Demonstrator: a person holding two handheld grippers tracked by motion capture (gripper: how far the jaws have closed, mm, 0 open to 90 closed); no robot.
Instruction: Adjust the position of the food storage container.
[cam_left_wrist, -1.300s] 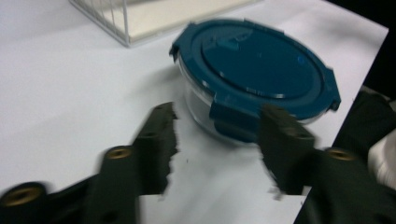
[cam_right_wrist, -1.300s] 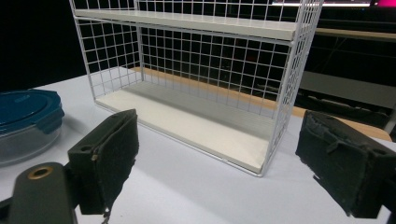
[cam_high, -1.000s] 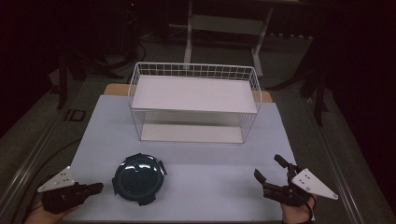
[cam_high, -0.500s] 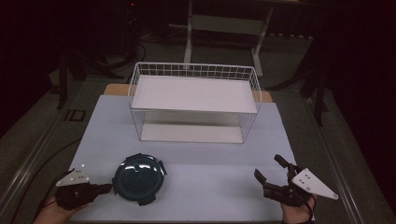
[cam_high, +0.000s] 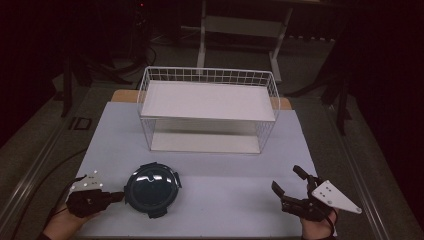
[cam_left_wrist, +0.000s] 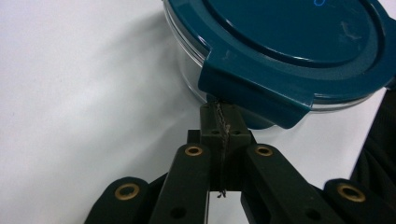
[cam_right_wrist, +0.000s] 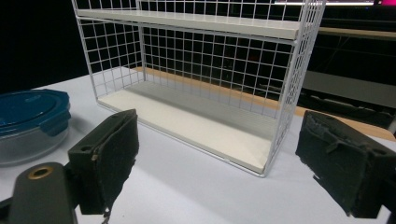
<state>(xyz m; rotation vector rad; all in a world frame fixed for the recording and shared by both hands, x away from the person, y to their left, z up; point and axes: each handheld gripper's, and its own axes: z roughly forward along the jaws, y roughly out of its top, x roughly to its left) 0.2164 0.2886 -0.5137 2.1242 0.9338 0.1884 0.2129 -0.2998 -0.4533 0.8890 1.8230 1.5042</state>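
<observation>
Sitting on the white surface (cam_high: 225, 185), a round container (cam_high: 151, 189) with a dark teal lid lies in front of the white wire rack (cam_high: 207, 112), toward its left end. Left claw (cam_high: 119, 196) pressed together, tips just under a lid tab at the container's left edge; contact unclear. Right claw (cam_high: 290, 182) spread wide, empty, well right of the container, facing the rack.
</observation>
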